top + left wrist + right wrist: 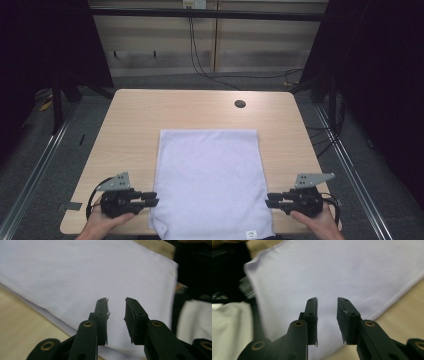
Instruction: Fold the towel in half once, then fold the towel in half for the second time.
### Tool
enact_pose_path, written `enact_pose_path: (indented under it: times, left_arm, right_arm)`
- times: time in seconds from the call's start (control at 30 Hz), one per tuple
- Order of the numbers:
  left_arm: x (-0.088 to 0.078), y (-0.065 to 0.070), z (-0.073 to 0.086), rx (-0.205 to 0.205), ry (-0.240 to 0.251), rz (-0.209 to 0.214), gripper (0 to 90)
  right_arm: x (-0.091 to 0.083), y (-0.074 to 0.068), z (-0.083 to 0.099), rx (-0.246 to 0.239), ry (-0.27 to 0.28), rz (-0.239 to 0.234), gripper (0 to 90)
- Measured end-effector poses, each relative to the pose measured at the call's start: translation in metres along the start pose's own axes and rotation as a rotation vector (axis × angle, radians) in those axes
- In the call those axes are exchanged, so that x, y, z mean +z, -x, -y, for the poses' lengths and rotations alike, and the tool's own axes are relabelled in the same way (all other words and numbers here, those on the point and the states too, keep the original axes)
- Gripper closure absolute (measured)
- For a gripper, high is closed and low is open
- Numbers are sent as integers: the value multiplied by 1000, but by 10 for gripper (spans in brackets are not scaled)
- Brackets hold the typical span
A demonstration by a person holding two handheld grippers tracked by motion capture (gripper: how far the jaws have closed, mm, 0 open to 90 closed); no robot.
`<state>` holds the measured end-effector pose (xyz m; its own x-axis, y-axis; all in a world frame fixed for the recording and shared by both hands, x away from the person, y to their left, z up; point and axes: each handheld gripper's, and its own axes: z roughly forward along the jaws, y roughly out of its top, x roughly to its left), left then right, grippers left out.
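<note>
A pale, folded towel (207, 180) lies flat on the wooden table (135, 115), reaching to the near edge, with a small label (251, 233) at its front right corner. My left gripper (154, 199) lies low at the towel's left edge near the front, pointing inward. In the left gripper view its jaws (116, 301) stand apart over the towel (75, 272), with nothing between them. My right gripper (269, 200) sits at the towel's right edge, also pointing inward. Its jaws (327, 300) are likewise parted above the cloth (337, 267), gripping nothing.
A round cable hole (240, 104) is set in the table's far side. Bare wood runs along both sides of the towel and behind it. Cables (200, 65) trail over the grey floor beyond the table. Dark curtains flank the scene.
</note>
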<state>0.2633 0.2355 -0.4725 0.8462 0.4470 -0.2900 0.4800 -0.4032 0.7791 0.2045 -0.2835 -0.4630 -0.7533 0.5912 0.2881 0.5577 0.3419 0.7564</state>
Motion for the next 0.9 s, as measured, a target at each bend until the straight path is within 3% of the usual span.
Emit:
enact_pose_path:
  times: [0.07, 0.13, 0.2, 0.3, 0.37, 0.43, 0.63, 0.77, 0.9]
  left_arm:
    - [10, -14, -7, -16, -22, -42, 704]
    - [21, -31, -15, -67, -26, -48, 708]
    - [36, -47, -24, -61, -42, -112, 707]
    - [50, -65, -31, -105, -46, -142, 696]
    - [57, -73, -35, -86, -72, -183, 693]
    - [61, -79, -34, -107, -57, -200, 692]
    - [62, -79, -33, -93, -58, -206, 712]
    - [61, -72, -31, -60, -74, -211, 702]
    - [57, -64, -24, -75, -70, -180, 711]
  right_arm:
    - [10, 10, -8, 7, -5, 34, 684]
    - [19, 19, -18, 7, -10, 62, 664]
    - [30, 27, -29, 1, -14, 75, 651]
    - [51, 42, -47, -14, -35, 109, 633]
    - [66, 51, -55, -14, -46, 125, 626]
    - [80, 60, -62, -12, -74, 141, 617]
    - [110, 78, -69, 13, -88, 216, 585]
    - [114, 74, -68, -2, -109, 215, 570]
    - [107, 66, -63, -6, -142, 187, 578]
